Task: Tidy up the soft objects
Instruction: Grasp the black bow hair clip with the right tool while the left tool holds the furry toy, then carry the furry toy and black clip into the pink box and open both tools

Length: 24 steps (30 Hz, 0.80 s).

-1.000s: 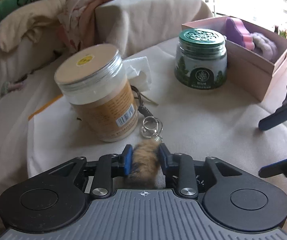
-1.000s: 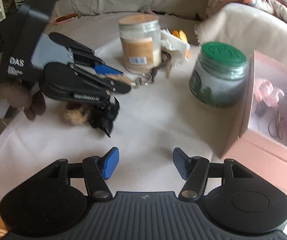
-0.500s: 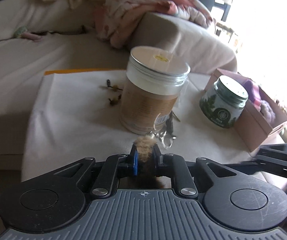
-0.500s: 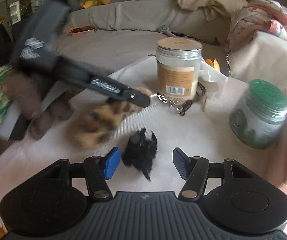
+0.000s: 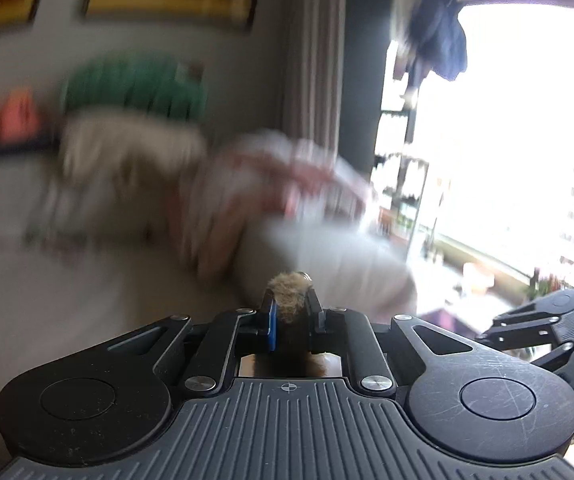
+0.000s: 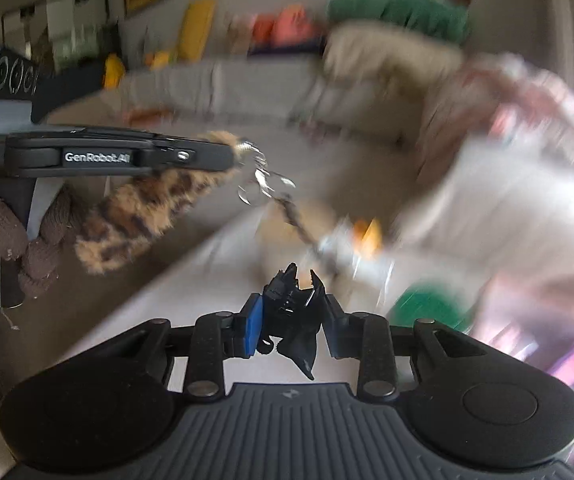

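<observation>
We saw the left gripper (image 5: 290, 312) clamped narrow on the leopard fur tail (image 6: 147, 212), which hung from the jaws at the left of the right wrist frame, its key rings (image 6: 263, 184) dangling at centre. The right gripper (image 6: 290, 320), low in that frame, was closing its jaws, pads pressing a black clip (image 6: 291, 320). A gloved hand (image 6: 11, 236) showed at far left. The background was blurred.

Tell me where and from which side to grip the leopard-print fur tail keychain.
Grip the leopard-print fur tail at its narrow top end, just behind the metal rings, pads closing across its width from the sides. That is where the left gripper pinches it: the fur squashes flat there, and the thicker body hangs free below.
</observation>
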Available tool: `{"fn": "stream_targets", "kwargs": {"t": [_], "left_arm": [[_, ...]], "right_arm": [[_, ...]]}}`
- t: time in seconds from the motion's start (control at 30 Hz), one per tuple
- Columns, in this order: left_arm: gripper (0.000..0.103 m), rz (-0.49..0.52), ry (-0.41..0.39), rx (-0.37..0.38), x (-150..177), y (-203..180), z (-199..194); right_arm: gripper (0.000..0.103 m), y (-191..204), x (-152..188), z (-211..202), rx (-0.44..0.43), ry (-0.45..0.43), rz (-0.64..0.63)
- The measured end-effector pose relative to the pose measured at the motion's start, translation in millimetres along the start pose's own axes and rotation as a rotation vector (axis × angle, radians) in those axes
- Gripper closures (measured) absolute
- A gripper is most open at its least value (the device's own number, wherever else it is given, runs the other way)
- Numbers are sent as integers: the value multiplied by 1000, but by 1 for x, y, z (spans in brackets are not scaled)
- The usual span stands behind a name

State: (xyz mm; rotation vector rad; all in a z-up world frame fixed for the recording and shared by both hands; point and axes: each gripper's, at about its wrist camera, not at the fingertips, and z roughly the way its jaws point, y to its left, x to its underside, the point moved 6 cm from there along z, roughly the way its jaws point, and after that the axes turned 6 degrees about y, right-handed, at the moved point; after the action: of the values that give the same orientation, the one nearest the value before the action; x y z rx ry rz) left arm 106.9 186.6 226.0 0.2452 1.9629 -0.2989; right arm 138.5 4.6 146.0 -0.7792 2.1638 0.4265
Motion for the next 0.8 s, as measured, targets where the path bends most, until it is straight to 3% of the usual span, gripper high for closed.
{"fn": "stream_targets", "kwargs": {"t": [0.17, 0.33, 0.53, 0.8], "left_arm": [[87, 123, -144, 11, -101, -52, -21], [87, 153, -224, 73, -153, -106, -28], [87, 195, -226, 163, -163, -167, -11], [87, 173, -62, 260, -134, -209, 72]], "right_arm": [[72, -51, -54, -93, 96, -156, 36], [72, -97, -66, -155, 193, -274, 119], [72, -143, -39, -183, 247, -327, 187], [72, -187, -3, -191, 284, -341, 268]]}}
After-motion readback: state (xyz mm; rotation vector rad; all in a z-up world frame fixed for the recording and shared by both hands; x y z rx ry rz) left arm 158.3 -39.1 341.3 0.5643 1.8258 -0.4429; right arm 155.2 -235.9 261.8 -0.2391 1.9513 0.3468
